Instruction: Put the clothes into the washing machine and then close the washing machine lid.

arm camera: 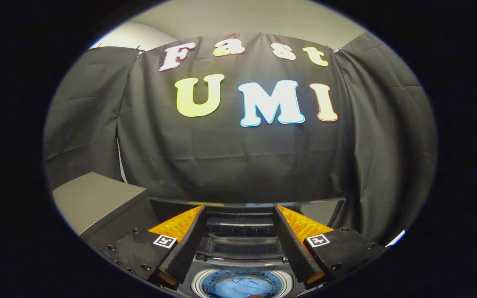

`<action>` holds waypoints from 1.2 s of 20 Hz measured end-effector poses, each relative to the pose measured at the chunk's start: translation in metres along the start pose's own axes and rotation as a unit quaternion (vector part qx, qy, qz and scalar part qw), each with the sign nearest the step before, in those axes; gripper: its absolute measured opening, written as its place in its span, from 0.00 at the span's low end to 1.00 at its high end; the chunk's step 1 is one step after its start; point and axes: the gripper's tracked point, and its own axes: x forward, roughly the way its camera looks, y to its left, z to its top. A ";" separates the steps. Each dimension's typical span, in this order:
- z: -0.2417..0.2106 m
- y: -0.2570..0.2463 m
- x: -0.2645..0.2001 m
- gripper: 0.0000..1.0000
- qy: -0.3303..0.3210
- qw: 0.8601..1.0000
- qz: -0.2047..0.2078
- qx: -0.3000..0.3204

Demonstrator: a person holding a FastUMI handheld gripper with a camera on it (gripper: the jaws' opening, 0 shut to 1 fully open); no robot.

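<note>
- At ten o'clock from the tongs point(238, 231) we see a grey flat-topped box point(93, 198); black cloth booth wall point(238, 165) hangs at twelve o'clock.
- We hold the tongs level over the white top-loading washing machine point(240, 244), fingers point(184, 244) spread wide, gripping nothing.
- At six o'clock, between the fingers, light blue clothes point(240, 286) lie in the round drum; the raised dark lid point(246, 203) stands just beyond.

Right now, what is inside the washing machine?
Blue clothes lie in the washing machine's drum, seen between the open hand-held gripper's fingers. Its lid stands raised behind. What lies under the clothes is covered.
</note>
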 end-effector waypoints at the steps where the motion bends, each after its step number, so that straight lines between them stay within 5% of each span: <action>1: 0.003 -0.003 0.007 0.98 -0.004 1.000 -0.007 0.001; 12: -0.009 -0.013 0.067 0.98 0.009 0.999 -0.032 0.011; 24: -0.007 -0.011 0.057 0.99 -0.061 0.998 -0.013 0.006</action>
